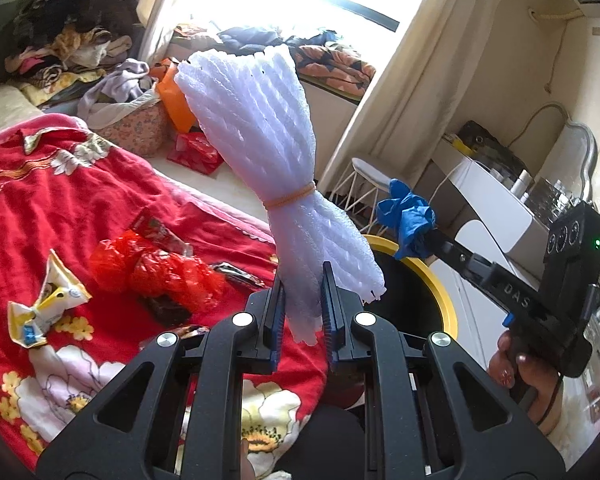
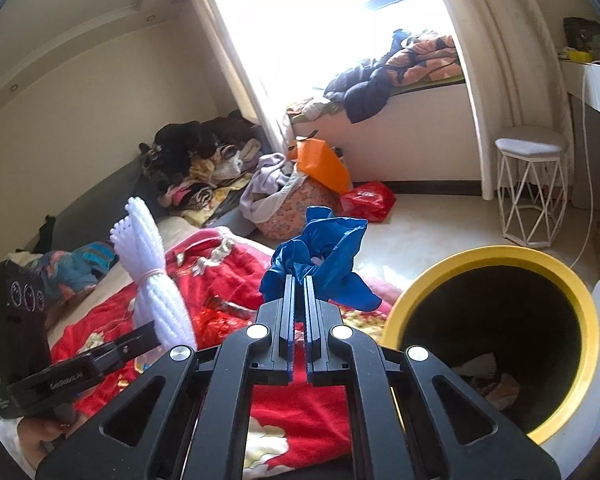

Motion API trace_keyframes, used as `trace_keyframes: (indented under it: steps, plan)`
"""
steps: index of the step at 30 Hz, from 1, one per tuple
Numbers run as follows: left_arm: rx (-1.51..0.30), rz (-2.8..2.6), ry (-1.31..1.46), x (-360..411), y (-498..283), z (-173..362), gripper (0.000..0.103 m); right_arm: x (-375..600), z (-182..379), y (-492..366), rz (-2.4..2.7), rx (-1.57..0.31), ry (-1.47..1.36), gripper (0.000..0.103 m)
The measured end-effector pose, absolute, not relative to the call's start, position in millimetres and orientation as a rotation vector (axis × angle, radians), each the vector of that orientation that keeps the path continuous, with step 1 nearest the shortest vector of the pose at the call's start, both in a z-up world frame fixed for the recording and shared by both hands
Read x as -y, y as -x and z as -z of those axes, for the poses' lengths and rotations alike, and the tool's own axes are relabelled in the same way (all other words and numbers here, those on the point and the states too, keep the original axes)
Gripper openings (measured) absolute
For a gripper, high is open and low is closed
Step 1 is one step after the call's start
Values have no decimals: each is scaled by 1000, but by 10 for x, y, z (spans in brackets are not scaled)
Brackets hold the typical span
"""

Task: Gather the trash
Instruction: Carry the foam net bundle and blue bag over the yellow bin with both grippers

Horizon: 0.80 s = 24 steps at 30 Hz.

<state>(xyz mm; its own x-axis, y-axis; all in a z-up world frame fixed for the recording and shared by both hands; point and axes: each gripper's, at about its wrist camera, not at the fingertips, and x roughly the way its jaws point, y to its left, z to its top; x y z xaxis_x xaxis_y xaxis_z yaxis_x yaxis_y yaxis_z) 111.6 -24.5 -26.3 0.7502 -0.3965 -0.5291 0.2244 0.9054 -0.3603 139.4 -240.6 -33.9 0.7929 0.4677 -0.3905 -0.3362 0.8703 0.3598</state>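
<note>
A bed [image 1: 16,112] is covered by a red blanket [image 1: 60,184] with big flowers on it. On the blanket lie a crumpled red plastic bag [image 1: 152,268], a yellow and white wrapper [image 1: 48,300] and a dark wrapper [image 1: 236,274]. The pale floor [image 2: 428,224] holds a white stool [image 2: 532,188] and a red bag [image 2: 368,200].

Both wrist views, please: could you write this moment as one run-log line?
left gripper: shut on foam bundle | right gripper: shut on blue bag | bin: open, beside bed | red bag: on blanket
</note>
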Motion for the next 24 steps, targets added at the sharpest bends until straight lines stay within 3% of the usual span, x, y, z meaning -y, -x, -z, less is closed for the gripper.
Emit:
trace_keyframes:
  steps: [24]
  plan:
    - [-659, 474, 204, 897, -1163, 314, 12, 3093, 470, -1417, -203, -468, -302, 4]
